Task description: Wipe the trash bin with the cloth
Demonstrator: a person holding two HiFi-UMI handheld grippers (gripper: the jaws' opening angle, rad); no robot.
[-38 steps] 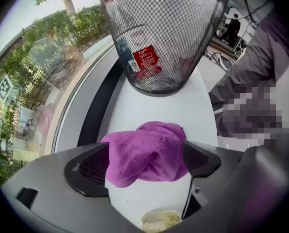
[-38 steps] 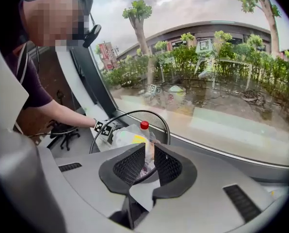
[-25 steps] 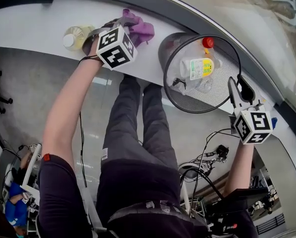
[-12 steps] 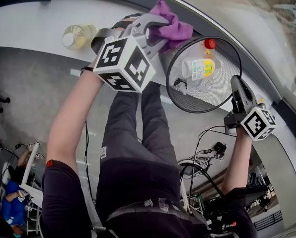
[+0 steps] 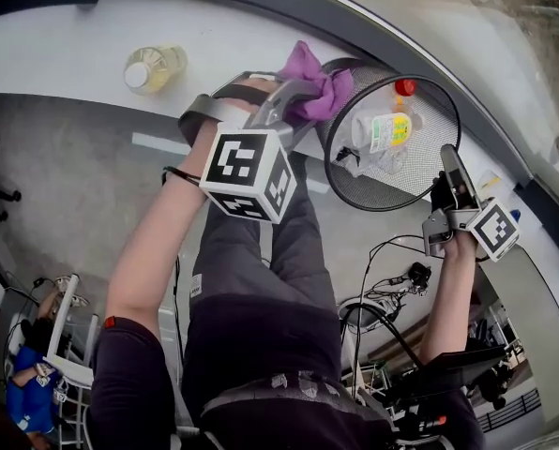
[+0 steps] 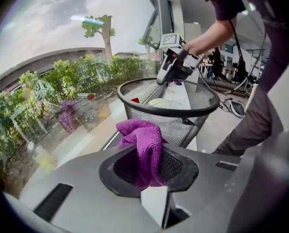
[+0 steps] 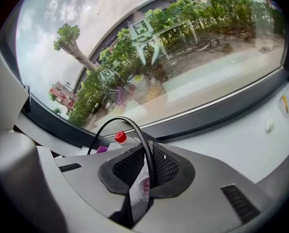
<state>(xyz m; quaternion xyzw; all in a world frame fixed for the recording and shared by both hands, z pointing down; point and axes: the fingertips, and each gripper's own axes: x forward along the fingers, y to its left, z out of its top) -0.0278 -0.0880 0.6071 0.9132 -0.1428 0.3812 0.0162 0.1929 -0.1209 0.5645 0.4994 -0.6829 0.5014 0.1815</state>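
Note:
A black mesh trash bin [image 5: 420, 178] stands on the white ledge, with plastic bottles [image 5: 383, 129] inside. My left gripper [image 5: 303, 99] is shut on a purple cloth [image 5: 309, 87], which it holds in the air just by the bin's left rim. In the left gripper view the cloth [image 6: 145, 142] bulges out between the jaws, with the bin [image 6: 169, 112] close ahead. My right gripper [image 5: 451, 165] grips the bin's right rim. Its jaws have just closed in on that rim [image 7: 140, 141] and eased slightly. The wire and mesh stay pinched between the pads.
A yellowish bottle [image 5: 151, 67] with a white cap lies on the ledge [image 5: 73, 45] at the left. A window runs behind the ledge. The person's legs and cables [image 5: 392, 298] lie below the ledge edge. A red-capped bottle [image 7: 120, 137] sits in the bin.
The left gripper has lifted the cloth off the ledge and carried it right to the bin's rim. The right gripper has rolled and closed on the bin's right rim.

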